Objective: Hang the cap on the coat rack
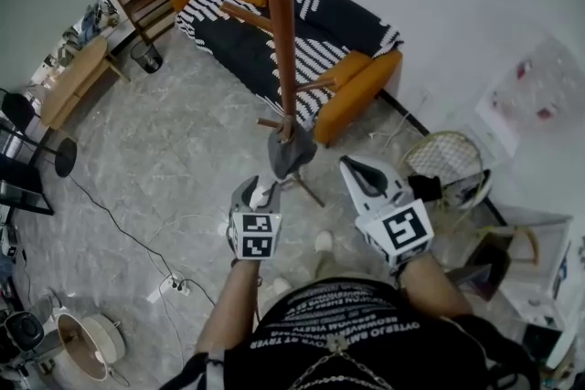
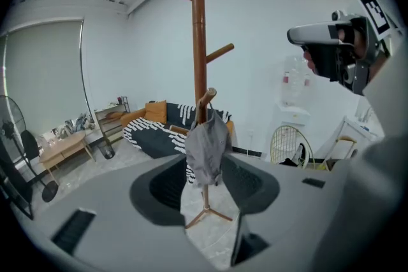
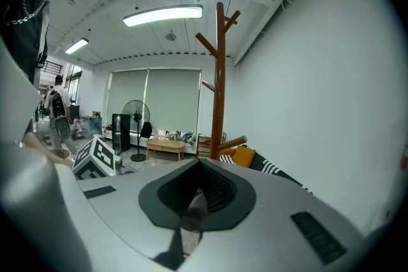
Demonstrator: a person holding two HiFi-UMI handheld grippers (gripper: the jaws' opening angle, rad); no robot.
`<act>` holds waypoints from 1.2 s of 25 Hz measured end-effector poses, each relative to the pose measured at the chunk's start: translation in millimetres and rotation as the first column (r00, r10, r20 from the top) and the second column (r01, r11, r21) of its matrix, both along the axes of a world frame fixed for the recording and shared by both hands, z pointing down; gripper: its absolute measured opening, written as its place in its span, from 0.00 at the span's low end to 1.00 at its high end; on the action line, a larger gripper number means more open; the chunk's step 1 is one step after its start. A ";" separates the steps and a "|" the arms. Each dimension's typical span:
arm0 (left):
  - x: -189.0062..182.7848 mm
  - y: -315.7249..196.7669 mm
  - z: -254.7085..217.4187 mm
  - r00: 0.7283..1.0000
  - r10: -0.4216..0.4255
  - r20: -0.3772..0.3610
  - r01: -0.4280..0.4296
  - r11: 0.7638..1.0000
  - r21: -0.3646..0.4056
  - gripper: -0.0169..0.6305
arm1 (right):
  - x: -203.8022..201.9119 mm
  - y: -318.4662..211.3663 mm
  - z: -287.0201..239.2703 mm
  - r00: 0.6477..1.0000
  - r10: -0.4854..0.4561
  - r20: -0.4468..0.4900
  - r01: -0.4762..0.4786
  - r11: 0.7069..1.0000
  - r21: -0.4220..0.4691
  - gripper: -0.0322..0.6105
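Note:
A grey cap (image 1: 291, 151) (image 2: 206, 146) hangs on a low peg of the brown wooden coat rack (image 1: 279, 14) (image 2: 199, 41) (image 3: 218, 92). My left gripper (image 1: 260, 189) (image 2: 205, 193) is just below and in front of the cap. Its jaws stand wide apart and the pads do not touch the cloth. The cap shows through the gap between them. My right gripper (image 1: 363, 171) (image 3: 194, 200) hovers to the right of the rack, apart from the cap. Its jaws are together with only a thin slit between them, and nothing is held.
A black-and-white striped sofa (image 1: 302, 32) with orange cushions stands behind the rack. A round wire basket (image 1: 443, 155) sits by the right wall. A wooden table (image 1: 78, 78) and a shelf are at the far left. A cable and power strip (image 1: 174, 285) lie on the marble floor.

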State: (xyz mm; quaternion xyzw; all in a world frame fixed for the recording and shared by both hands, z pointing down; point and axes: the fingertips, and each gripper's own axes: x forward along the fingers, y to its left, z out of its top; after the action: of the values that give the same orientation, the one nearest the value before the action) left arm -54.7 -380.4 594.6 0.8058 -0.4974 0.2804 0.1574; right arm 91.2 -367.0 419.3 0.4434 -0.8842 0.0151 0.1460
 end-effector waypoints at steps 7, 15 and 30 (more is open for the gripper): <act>-19.6 13.8 -62.9 0.999 -0.015 -0.045 0.021 0.992 0.127 0.27 | -13.7 20.6 -14.7 1.000 -0.002 0.018 0.001 0.999 0.038 0.05; -37.0 45.8 -147.0 0.998 0.011 -0.061 0.008 0.952 0.305 0.12 | -27.4 49.3 -23.5 1.000 0.006 0.030 -0.007 0.999 0.045 0.05; -71.4 117.9 -239.8 0.994 0.049 -0.097 0.001 0.890 0.457 0.03 | -54.8 103.8 -44.8 0.999 0.025 0.036 -0.028 0.996 0.084 0.05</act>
State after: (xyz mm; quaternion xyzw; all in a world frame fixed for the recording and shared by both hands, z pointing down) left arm -126.2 -262.5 354.8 0.8400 -0.5302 0.1148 -0.0134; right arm 36.4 -263.2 374.5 0.4604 -0.8806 -0.0129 0.1113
